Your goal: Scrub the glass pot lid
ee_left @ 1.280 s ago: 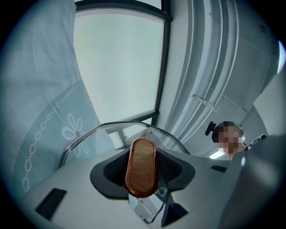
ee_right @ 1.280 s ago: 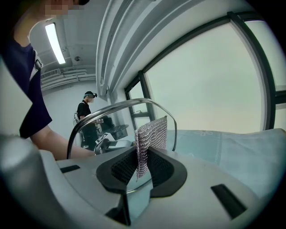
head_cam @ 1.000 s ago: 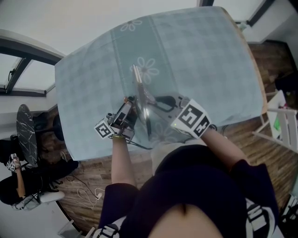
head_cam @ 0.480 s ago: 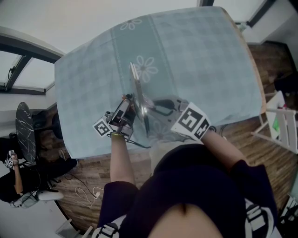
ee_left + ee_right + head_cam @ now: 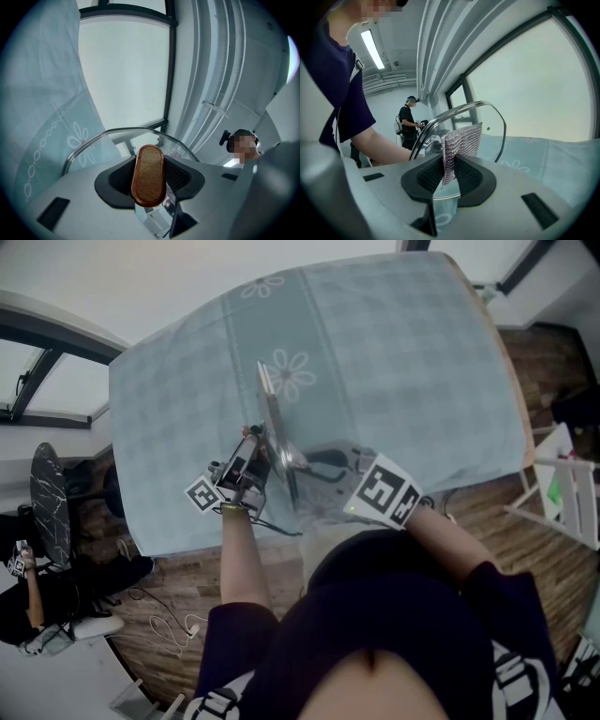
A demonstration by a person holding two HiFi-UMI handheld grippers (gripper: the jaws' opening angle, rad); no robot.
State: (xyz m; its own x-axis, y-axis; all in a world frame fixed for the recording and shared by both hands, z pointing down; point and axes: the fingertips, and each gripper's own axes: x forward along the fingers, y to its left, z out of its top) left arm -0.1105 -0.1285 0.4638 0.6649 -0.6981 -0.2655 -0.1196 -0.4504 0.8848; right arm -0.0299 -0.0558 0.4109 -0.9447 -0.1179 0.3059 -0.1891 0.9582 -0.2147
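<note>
Lid: glass pot lid on edge over table, between both grippers.
Left gripper: clamped on lid's wooden knob.
Right gripper: pinches mesh scrub cloth at the glass.
Markings: black-and-white square marker, no legible text.

**Wearer & rig: navy top, grey grippers**

Person wears a dark navy short-sleeve top w/ black-&-white print at both lower edges. Left gripper & right gripper have light grey shells & black ribbed fingers. Each carries a cube of black-white square markers. A thin dark cable hangs by the left wrist.
</note>
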